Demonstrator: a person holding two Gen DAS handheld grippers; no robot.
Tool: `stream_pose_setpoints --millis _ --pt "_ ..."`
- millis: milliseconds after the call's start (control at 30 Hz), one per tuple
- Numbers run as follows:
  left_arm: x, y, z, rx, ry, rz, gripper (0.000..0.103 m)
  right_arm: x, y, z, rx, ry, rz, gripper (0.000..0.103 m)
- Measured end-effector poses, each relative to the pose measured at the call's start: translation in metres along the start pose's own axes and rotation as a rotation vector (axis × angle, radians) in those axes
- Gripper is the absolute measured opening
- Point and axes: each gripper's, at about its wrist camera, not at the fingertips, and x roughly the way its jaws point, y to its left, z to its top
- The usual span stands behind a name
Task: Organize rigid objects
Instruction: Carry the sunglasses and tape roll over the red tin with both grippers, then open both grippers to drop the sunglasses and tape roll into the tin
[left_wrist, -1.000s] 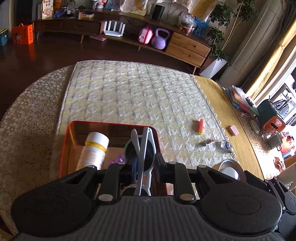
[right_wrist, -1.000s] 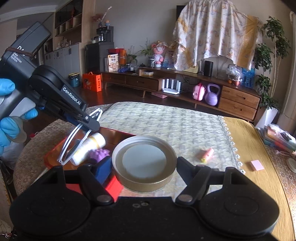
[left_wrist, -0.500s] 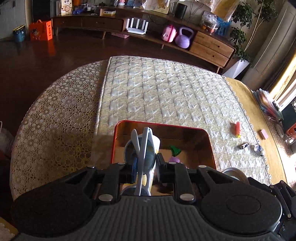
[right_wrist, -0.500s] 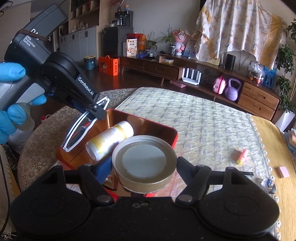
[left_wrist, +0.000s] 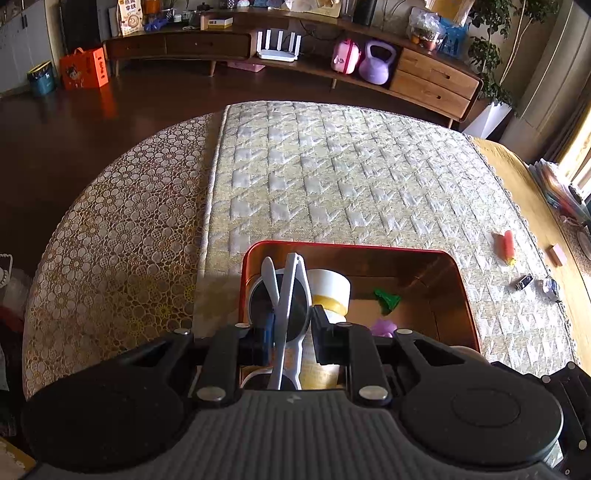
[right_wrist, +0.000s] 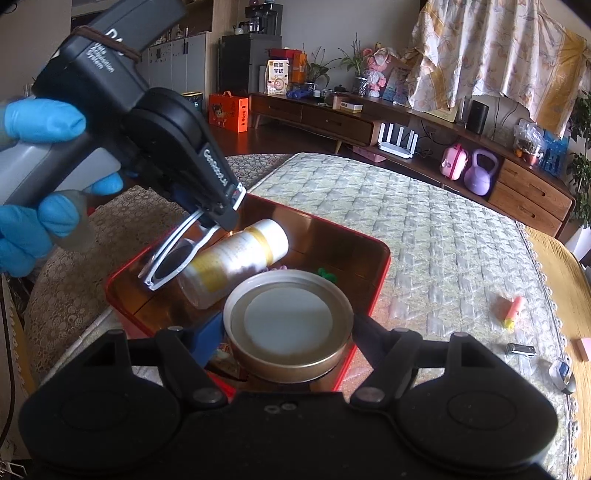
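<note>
My left gripper (left_wrist: 290, 334) is shut on white-framed sunglasses (left_wrist: 284, 295) and holds them over the left part of the red tin box (left_wrist: 354, 246). In the right wrist view the left gripper (right_wrist: 218, 218) dangles the sunglasses (right_wrist: 168, 264) just above the box (right_wrist: 382, 269). A white bottle with a yellow band (right_wrist: 236, 258) lies in the box beside a green piece (left_wrist: 386, 300) and a purple piece (left_wrist: 382, 328). My right gripper (right_wrist: 288, 328) is shut on a round metal lid (right_wrist: 288, 325), held over the box's near right side.
On the woven cloth (left_wrist: 351, 177) to the right lie an orange carrot-shaped toy (right_wrist: 514, 312), a small metal clip (right_wrist: 521, 349), a wrapped item (right_wrist: 561, 371) and a pink block (right_wrist: 584, 347). A low sideboard (left_wrist: 295, 55) stands beyond the table.
Both grippers have drawn in over the red box. The sunglasses now hang lower, close to the bottle, and the lid sits lower over the box.
</note>
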Motion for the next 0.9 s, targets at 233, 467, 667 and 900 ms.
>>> stream_pose_setpoints --millis 233,467,667,900 --pt "0.010 0.003 -0.004 -0.020 0.024 -0.008 0.020 0.000 0.003 -0.003 -0.002 0.004 0.016 0.076" --pt "0.008 0.002 -0.007 -0.020 0.019 -0.005 0.020 -0.002 0.007 -0.009 0.002 -0.001 0.017 0.079" --pt "0.009 0.002 -0.012 -0.023 0.030 0.021 0.020 -0.010 0.009 -0.011 0.002 -0.016 0.018 0.082" --pt "0.007 0.005 -0.019 -0.047 0.039 0.009 0.030 -0.024 0.008 -0.011 0.026 -0.040 0.025 0.083"
